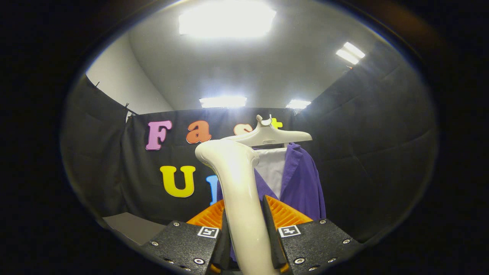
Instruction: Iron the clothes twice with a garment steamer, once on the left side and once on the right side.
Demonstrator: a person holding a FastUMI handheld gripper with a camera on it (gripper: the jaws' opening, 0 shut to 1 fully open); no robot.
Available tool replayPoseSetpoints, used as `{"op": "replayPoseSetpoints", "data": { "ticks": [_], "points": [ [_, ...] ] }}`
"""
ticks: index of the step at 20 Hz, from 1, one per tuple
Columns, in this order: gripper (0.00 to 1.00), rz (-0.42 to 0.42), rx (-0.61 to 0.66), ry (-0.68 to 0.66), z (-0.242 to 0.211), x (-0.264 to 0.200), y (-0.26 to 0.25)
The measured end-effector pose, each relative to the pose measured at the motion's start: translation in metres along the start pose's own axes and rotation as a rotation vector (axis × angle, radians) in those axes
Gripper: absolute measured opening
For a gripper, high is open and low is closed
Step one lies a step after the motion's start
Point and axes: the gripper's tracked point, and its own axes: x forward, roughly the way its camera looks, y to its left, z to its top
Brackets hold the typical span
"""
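— Jaws first: what are they doing?
— Both fingers press on the handle of the garment steamer [238, 191], one on each side, so the gripper [248, 229] is clamped on it. The cream handle rises upright between them and bends over at its top.
— Now the rest, biggest thing first.
— Black cloth walls close in the booth, with a pale ceiling and bright light panels [227, 18] above. Next comes the purple shirt [301, 179], hanging beyond the fingers, just behind and beside the steamer. It hangs open at the front, with a white panel [272, 168] showing between its edges.
— What holds it up?
— A cream hanger [267, 135], level with the steamer's top.
— Anything lower down?
— A grey surface [131, 227], near the cloth wall.
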Motion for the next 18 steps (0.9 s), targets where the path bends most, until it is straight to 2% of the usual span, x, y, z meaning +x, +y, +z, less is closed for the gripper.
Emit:
{"op": "replayPoseSetpoints", "data": {
  "ticks": [7, 18],
  "points": [
    [0.42, -0.107, -0.008, 0.050, -0.030, 0.054, -0.001],
    [0.42, -0.212, 0.034, 0.096, -0.073, 0.106, -0.010]
  ]
}}
